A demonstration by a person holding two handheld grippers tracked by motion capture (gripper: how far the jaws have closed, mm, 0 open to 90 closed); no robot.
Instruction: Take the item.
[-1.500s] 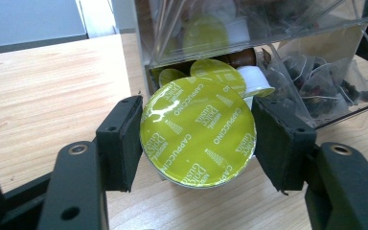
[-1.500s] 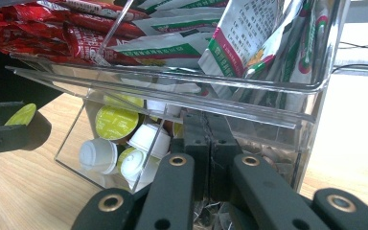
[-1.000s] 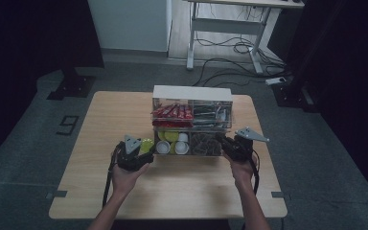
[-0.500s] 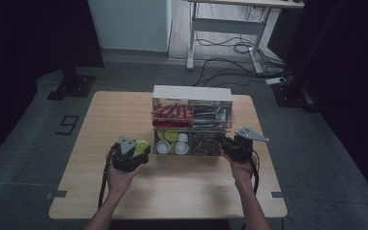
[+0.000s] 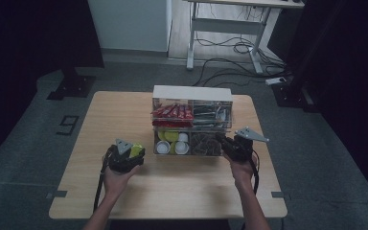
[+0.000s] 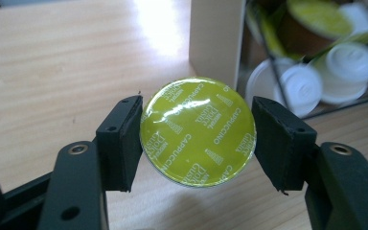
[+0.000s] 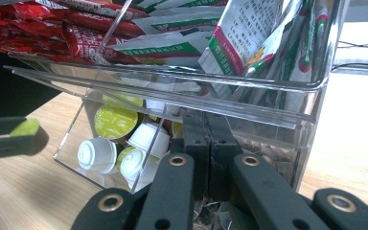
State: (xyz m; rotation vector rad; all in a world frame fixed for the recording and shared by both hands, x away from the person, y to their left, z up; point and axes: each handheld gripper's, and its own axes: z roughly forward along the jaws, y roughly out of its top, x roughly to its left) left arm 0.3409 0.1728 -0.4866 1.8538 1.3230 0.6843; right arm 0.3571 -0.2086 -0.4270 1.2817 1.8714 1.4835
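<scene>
My left gripper [image 6: 197, 139] [image 5: 127, 155] is shut on a lime-green foil-lidded coffee capsule [image 6: 197, 132] [image 5: 135, 149], one jaw on each side of its rim, held over the table just left of a clear two-tier organizer [image 5: 191, 96]. In the right gripper view, that left gripper [image 7: 9, 136] and its capsule [image 7: 25, 127] show far off at the left. My right gripper [image 7: 210, 139] [image 5: 227, 143] is shut, its jaws pressed on the clear front wall [image 7: 306, 143] of the organizer's lower bin. More capsules [image 5: 172, 143] [image 7: 115, 122] [image 6: 311, 81], green and white, lie in the lower left bin.
The organizer's upper tier holds red packets [image 5: 172, 112] [image 7: 43, 33] and green-and-white sachets [image 5: 211, 115] [image 7: 239, 43]. Brown items [image 5: 203, 143] fill the lower right bin. The organizer stands at the middle of a wooden table [image 5: 124, 110]. A desk frame and floor cables [image 5: 230, 48] lie beyond.
My left gripper has drawn a little left and toward the person, away from the organizer, with the capsule in it. The right gripper has stayed at the lower bin.
</scene>
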